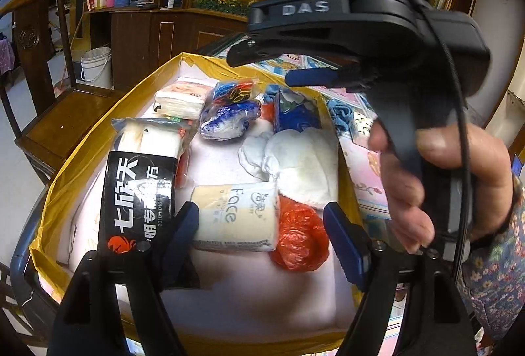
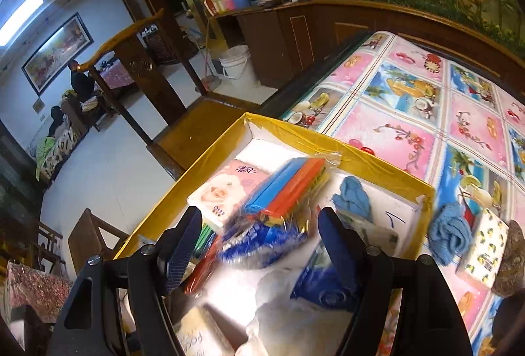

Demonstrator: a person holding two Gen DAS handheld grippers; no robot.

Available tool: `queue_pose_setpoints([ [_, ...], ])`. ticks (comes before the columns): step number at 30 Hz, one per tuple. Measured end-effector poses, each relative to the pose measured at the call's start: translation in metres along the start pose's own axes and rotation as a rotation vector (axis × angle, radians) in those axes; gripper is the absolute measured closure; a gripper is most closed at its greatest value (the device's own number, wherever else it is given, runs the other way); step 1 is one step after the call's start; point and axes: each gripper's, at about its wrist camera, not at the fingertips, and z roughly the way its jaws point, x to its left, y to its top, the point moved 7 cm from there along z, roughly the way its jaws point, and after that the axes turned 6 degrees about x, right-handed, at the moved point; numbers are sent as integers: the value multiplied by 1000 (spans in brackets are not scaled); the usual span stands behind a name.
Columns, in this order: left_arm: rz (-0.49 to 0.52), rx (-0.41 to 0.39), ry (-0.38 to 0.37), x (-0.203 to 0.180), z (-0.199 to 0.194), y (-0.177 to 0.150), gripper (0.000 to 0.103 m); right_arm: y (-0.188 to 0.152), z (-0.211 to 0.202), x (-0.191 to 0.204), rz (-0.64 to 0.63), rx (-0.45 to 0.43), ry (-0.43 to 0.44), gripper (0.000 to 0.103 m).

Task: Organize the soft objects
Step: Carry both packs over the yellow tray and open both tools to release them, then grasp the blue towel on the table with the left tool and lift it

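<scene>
A yellow-rimmed box (image 1: 98, 132) holds several soft items: a "face" tissue pack (image 1: 234, 218), a red plastic bag (image 1: 300, 237), a white cloth bundle (image 1: 295, 159), a black-labelled pack (image 1: 137, 188), a blue-patterned bag (image 1: 229, 119) and a pink tissue pack (image 2: 226, 191). My left gripper (image 1: 262, 224) is open just above the "face" pack. My right gripper (image 2: 261, 241) is open and empty above the box; it also shows in the left wrist view (image 1: 279, 70), held in a hand. A clear bag of coloured sponges (image 2: 285, 188) lies blurred beyond its fingers.
The box (image 2: 377, 165) sits on a table with a fruit-print cloth (image 2: 426, 113). On the cloth right of the box lie a blue towel (image 2: 449, 237), a lemon-print pack (image 2: 485, 251) and a brownish item (image 2: 512, 264). A wooden chair (image 1: 59, 113) stands left.
</scene>
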Motion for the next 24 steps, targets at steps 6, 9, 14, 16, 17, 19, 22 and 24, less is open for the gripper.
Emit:
queue_pose_setpoints([
  [6,14,-19,11,-12,-6,5,25,-19,-39,-6,19,-49,39,25],
  [9,18,-35,10,-21,-11,6,25,-29,-62,-14,39,-81,57,25],
  [14,51,-52,11,-36,-19,9,25,-54,-96,-41,95,-125,92,24],
  [16,68,-55,8,-45,-20,9,25,-67,-106,-52,112,-129,89,24],
  [17,75,-56,7,-50,-19,10,25,-75,-111,-60,122,-131,84,24],
  [19,90,-52,3,-59,-17,9,25,-89,-120,-74,142,-135,80,24],
  [22,118,-40,1,-74,-13,7,25,-111,-132,-94,154,-140,55,24],
  [24,138,-31,1,-84,-9,6,25,-126,-139,-109,147,-148,21,24],
])
